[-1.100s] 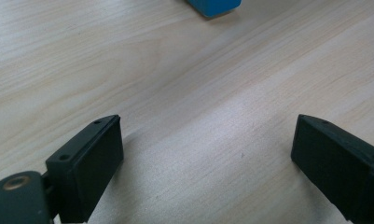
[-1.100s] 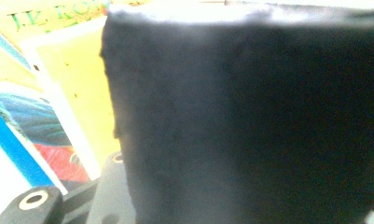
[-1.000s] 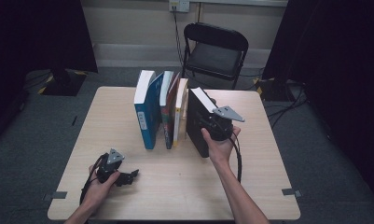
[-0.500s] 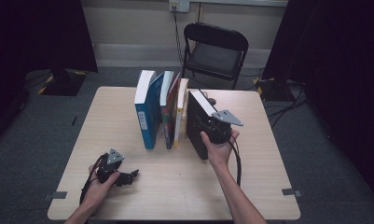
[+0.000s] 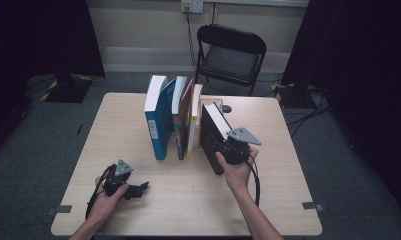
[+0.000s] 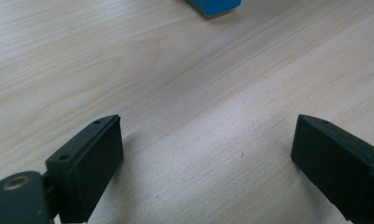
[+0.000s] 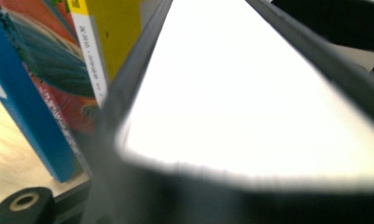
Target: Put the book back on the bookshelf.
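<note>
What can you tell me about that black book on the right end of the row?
The black book is a thick volume with dark covers and a bright white block of pages. It stands upright on the pale wooden table, at the right end of a row, beside a yellow book. The right hand-held gripper sits at its near edge, jaws on either side of it; they have just been opening, and whether the pads press is unclear.

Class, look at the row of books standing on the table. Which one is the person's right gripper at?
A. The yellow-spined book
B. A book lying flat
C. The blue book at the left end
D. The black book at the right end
D: in the high view the right gripper sits against the black book at the right end of the row.
</note>
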The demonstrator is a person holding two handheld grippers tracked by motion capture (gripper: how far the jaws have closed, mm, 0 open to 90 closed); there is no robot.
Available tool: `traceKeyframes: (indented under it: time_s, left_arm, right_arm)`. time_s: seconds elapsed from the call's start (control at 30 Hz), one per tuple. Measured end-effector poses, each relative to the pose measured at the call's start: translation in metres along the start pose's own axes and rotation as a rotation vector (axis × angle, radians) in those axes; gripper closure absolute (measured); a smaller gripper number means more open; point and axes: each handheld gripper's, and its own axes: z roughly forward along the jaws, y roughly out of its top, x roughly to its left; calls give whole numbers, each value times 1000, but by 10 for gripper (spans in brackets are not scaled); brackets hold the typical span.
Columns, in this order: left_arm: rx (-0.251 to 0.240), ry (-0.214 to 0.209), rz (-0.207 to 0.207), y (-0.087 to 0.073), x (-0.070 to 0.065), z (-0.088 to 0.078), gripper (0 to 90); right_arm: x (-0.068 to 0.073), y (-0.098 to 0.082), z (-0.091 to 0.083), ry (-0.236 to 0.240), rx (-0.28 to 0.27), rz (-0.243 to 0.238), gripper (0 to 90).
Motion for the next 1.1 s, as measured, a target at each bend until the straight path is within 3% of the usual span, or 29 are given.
traceKeyframes:
  time_s: [0.1, 0.33, 0.53, 0.83, 0.93, 1.03, 1.1]
  left_arm:
    - [0, 0, 0, 0, 0, 0, 89]
    - [3, 1, 4, 0, 0, 0, 89]
    - [2, 1, 4, 0, 0, 0, 89]
    - [0, -1, 0, 0, 0, 0, 89]
    - [2, -1, 3, 0, 0, 0, 89]
    - [2, -1, 3, 0, 0, 0, 89]
    - [2, -1, 3, 0, 0, 0, 89]
  right_arm:
    - [2, 2, -3, -5, 22, -15, 500]
    - [-2, 11, -7, 22, 62, 16, 469]
    - [-1, 28, -11, 26, 148, 16, 466]
    - [0, 62, -6, 15, 377, 46, 478]
    - [1, 74, -3, -3, 420, 38, 485]
    - [-3, 84, 5, 20, 503, 71, 472]
    - [-4, 91, 11, 29, 564, 66, 473]
